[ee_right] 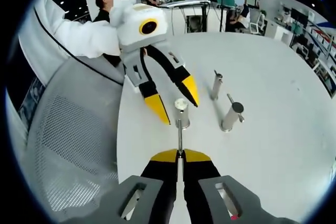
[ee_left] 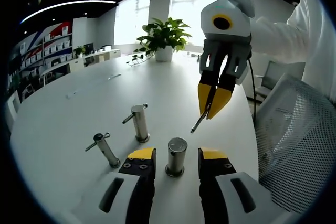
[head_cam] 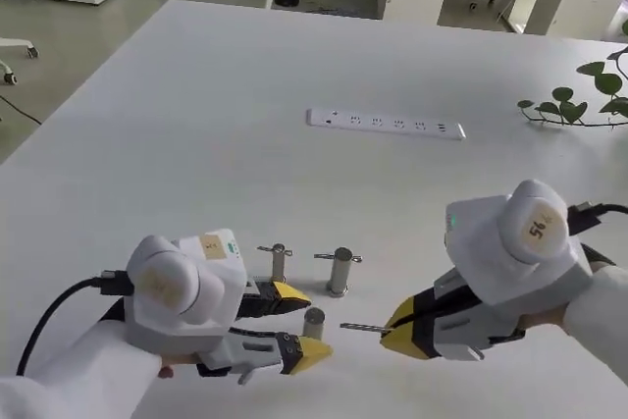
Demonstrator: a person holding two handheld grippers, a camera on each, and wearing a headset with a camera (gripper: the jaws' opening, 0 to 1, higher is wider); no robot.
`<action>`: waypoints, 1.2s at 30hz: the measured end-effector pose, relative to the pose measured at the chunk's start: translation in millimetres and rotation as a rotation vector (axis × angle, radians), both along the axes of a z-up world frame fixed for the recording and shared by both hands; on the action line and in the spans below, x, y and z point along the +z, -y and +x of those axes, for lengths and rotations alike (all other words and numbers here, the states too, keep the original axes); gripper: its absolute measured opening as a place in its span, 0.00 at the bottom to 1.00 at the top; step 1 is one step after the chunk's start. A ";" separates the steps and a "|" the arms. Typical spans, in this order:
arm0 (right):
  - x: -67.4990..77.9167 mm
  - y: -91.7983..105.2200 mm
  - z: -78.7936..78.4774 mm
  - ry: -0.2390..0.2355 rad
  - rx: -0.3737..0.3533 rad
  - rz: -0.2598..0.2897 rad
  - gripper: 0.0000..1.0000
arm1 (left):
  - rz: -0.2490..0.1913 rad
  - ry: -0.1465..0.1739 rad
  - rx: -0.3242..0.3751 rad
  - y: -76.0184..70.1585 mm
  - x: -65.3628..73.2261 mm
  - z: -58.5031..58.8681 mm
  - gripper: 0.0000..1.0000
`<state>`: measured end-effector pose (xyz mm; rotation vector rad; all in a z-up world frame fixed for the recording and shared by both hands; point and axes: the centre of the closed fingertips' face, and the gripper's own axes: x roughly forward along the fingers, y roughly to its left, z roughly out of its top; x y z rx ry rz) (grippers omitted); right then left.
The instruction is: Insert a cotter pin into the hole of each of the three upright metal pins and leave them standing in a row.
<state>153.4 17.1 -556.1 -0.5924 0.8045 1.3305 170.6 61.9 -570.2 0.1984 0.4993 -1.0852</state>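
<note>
Cotter pin (head_cam: pixel 363 327) lines up on its last target: pinched between the pressed-together jaws of my right hand-held gripper (head_cam: pixel 392 327), it lies roughly level above the white worktop (head_cam: pixel 196 125), its free tip just short of the nearest metal pin (head_cam: pixel 313 320) and not touching it. My left hand-held gripper (ee_left: pixel 177 154) stands spread, one jaw on each side of that nearest metal pin, with a sliver of worktop showing on both sides in the left gripper view. Just behind, a slim metal pin (head_cam: pixel 278 262) and a stout metal pin (head_cam: pixel 340 272) stand upright, both already threaded, so I judge this the third and final insertion.

To do it well, I would first ease the left jaws in low on the nearest metal pin, steadying it without covering its head. I cannot make out the hole from here, so I would aim by the right gripper view, which looks straight down the cotter pin toward the head. Height and angle must match the hole before any push. Then a slow, straight feed; a sideways nudge could tip the nearest metal pin or knock it toward its neighbours and spoil the row. I would let go only once the cotter pin sits through.
</note>
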 end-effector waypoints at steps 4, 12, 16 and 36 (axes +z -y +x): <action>0.6 -3.8 1.6 0.002 0.004 0.005 0.00 | 0.005 -0.021 0.011 -0.9 -8.4 -0.5 0.27; -1.8 -7.5 2.2 -0.005 0.005 0.004 0.00 | 0.006 -0.041 0.019 -1.8 -17.8 -0.6 0.22; -2.4 -8.4 3.0 -0.007 0.004 0.003 0.00 | 0.010 -0.035 0.025 -2.3 -18.6 1.1 0.14; -15.9 -19.5 7.3 0.006 0.014 -0.001 0.00 | 0.015 -0.064 0.023 -1.1 -19.0 -3.9 0.12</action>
